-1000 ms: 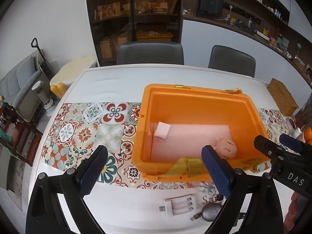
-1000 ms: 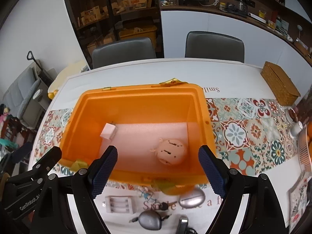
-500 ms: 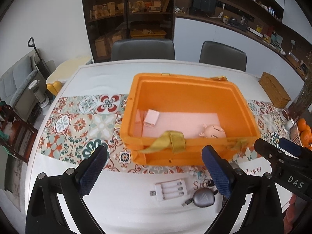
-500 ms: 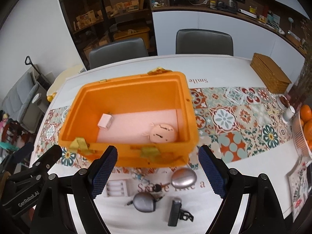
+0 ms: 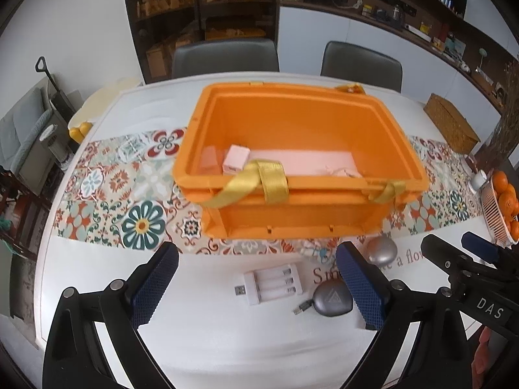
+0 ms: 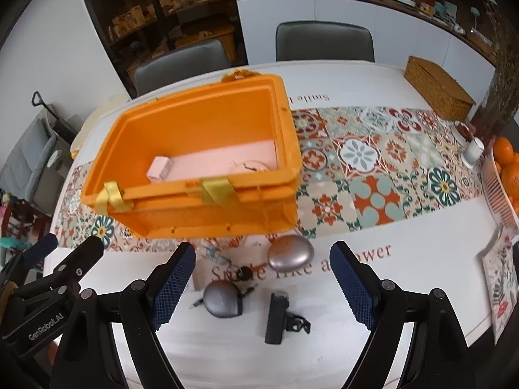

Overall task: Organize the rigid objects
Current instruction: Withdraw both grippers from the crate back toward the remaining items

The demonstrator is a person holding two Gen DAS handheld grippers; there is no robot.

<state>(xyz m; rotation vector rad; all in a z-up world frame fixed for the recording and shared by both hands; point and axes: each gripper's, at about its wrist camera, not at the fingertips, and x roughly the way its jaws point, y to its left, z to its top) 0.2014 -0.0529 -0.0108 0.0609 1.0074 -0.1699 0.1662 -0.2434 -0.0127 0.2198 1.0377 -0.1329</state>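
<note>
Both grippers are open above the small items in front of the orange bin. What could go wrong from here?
1. The gray case has a short cable sticking out; it may snag or dangle on pickup.
2. The silver oval case is smooth and rounded and could slip from the right gripper.
3. The yellow strap draped over the orange bin rim could catch items dropped in.

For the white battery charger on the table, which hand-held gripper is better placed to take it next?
Probably the left. In the left wrist view the charger lies between the open fingers of the left hand-held gripper. In the right wrist view the right hand-held gripper frames the grey case and black device instead.
</note>
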